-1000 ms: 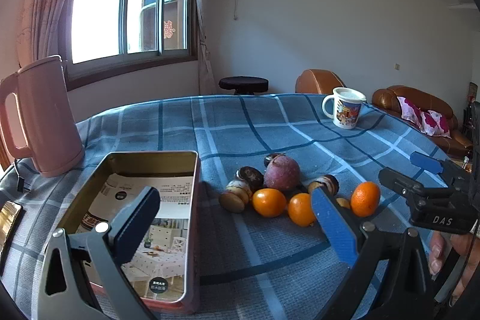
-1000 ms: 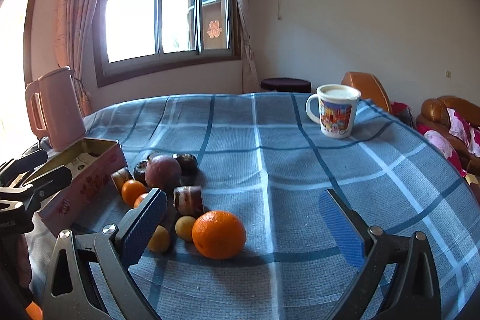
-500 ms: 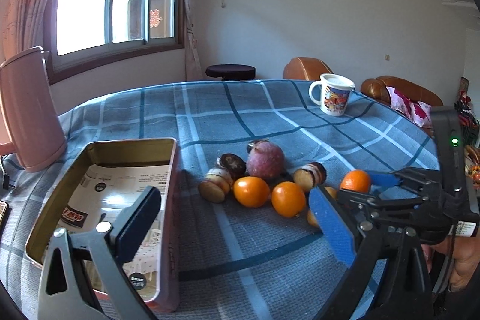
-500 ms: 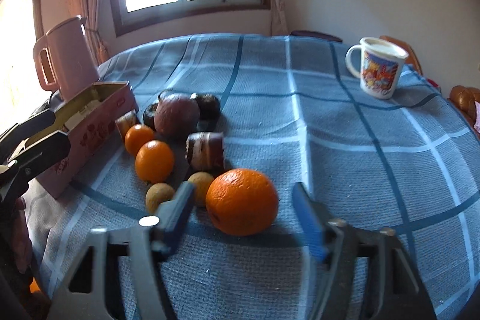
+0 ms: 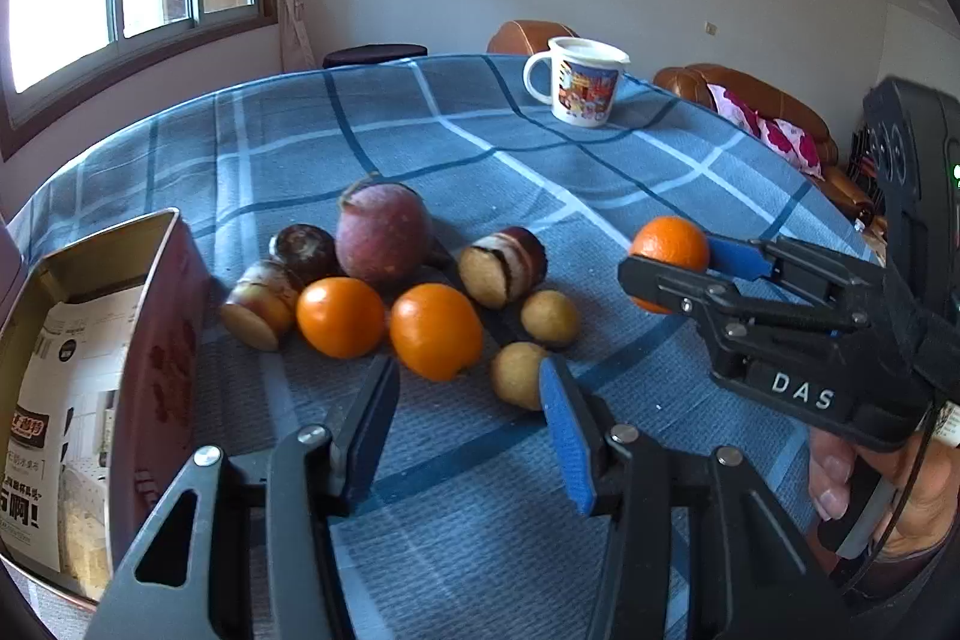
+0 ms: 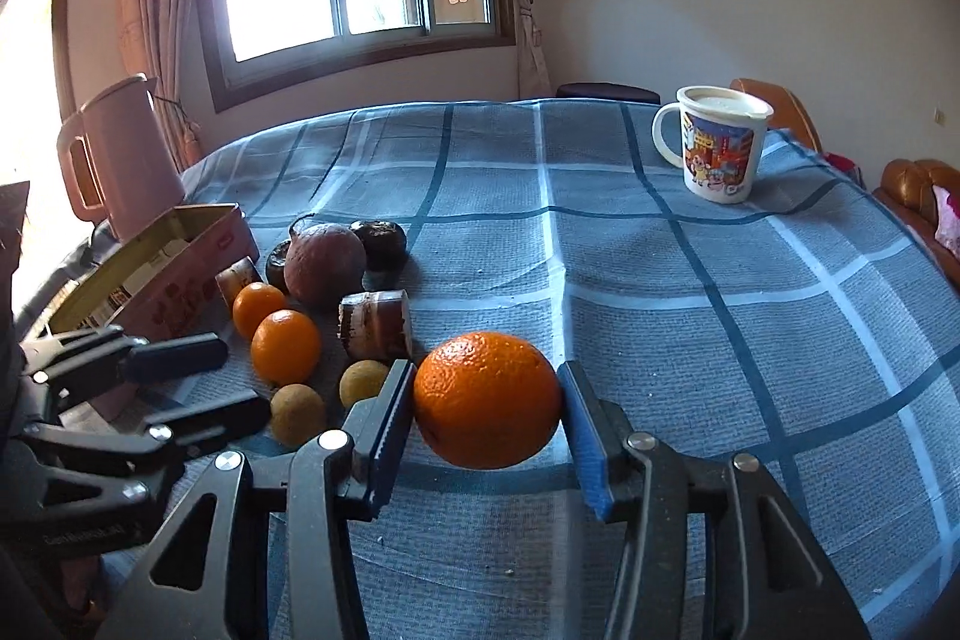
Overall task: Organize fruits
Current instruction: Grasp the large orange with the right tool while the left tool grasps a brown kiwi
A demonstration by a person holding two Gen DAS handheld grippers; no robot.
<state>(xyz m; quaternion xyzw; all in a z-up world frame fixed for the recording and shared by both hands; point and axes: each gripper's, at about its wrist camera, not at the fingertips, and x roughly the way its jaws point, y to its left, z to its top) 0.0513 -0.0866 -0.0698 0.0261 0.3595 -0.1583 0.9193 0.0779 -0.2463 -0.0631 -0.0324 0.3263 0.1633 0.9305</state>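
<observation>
On the blue plaid tablecloth [image 6: 660, 292] that covers the table, an open tin box [image 5: 162, 292] with printed paper inside sits at the left edge, and a pink kettle [image 6: 129, 154] stands just behind it. A lidded cartoon mug [image 6: 720, 148] stands well apart at the far right. The right gripper [image 6: 487, 415] has its two pads pressed against the sides of the large orange [image 6: 487, 400], holding it by the near end of the fruit cluster. The left gripper [image 5: 468, 430] hangs with its jaws apart and nothing between them, just in front of a small mandarin [image 5: 435, 331]. Beside that lies a second mandarin [image 5: 340, 317], with a dark red round fruit [image 5: 383, 241] behind, striped cut pieces [image 5: 503, 267] near it, and two small tan fruits [image 5: 549, 317] closest to the held orange.
</observation>
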